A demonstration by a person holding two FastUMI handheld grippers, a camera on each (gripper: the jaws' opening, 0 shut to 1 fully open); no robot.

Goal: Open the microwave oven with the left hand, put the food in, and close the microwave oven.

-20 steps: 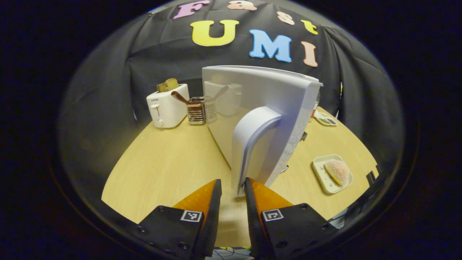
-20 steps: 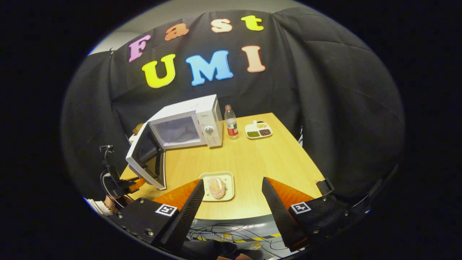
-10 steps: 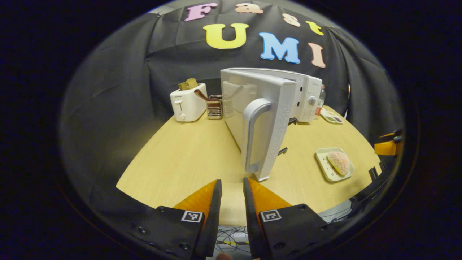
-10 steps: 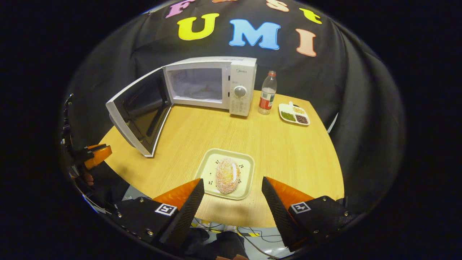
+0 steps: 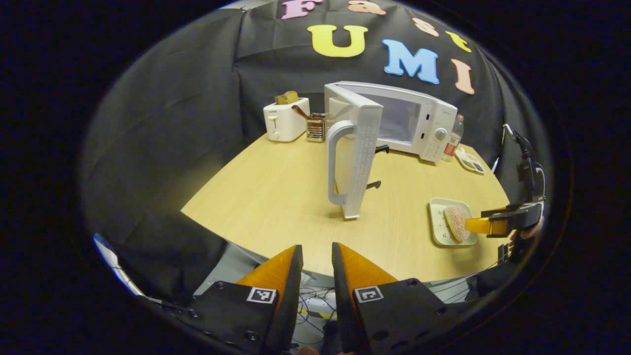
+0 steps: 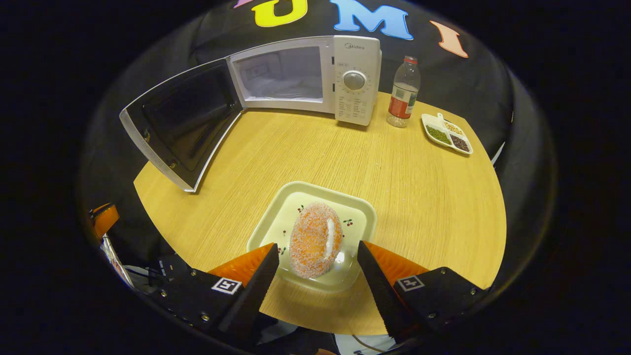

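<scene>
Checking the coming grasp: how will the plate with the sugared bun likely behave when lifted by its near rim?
The plate looks stiff and shallow, so it should lift without flexing. Gripped at one edge it may tilt. The rounded bun lies loose and could slide or roll.

Right gripper (image 6: 315, 256) jaws spread wide, straddling near edge of plate (image 6: 355, 209); sugared bun (image 6: 315, 240) between fingers. Beyond: microwave (image 6: 355, 79), door (image 6: 177, 123) swung open.

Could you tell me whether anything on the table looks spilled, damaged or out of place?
Nothing stands out: the microwave door stands open, the food sits on its tray, and the bottle is upright.
</scene>
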